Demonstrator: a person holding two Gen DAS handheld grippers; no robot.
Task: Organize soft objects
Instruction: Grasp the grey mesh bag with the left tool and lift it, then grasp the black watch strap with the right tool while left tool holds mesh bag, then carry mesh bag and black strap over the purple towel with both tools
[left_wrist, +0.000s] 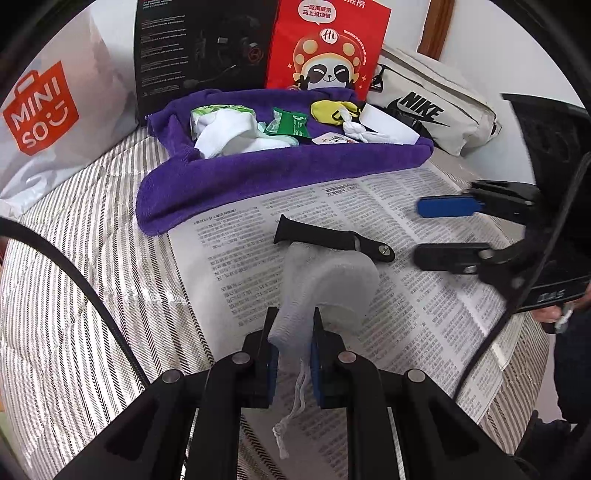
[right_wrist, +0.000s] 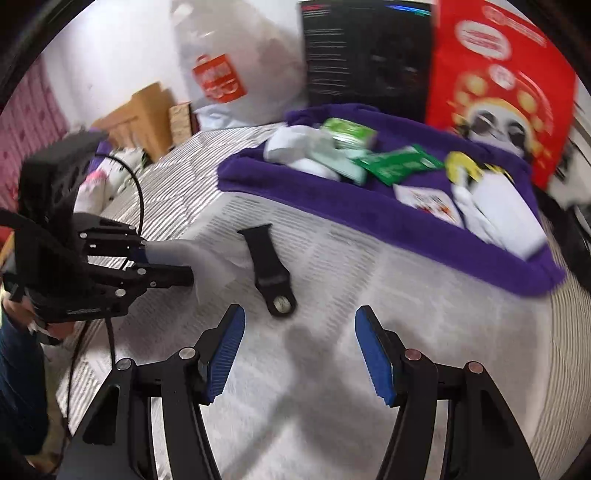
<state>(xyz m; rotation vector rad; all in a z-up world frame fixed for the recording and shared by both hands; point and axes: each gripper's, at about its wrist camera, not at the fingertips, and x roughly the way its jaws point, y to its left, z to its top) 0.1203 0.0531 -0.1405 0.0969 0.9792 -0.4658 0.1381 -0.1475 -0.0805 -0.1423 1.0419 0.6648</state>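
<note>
The left gripper (left_wrist: 293, 332) is closed on a white mesh pouch (left_wrist: 325, 280), lifted just above the newspaper (left_wrist: 424, 314); the right gripper (right_wrist: 299, 354) stands wide open and holds nothing; several soft items already lie on the purple towel (left_wrist: 229, 177); the black watch strap (left_wrist: 332, 240) is left on the newspaper, so the task seems partly done.

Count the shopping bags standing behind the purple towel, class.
2. A white Miniso bag stands at the far left, and a red panda bag stands behind the purple towel, right of the black box. Others may be hidden.
</note>
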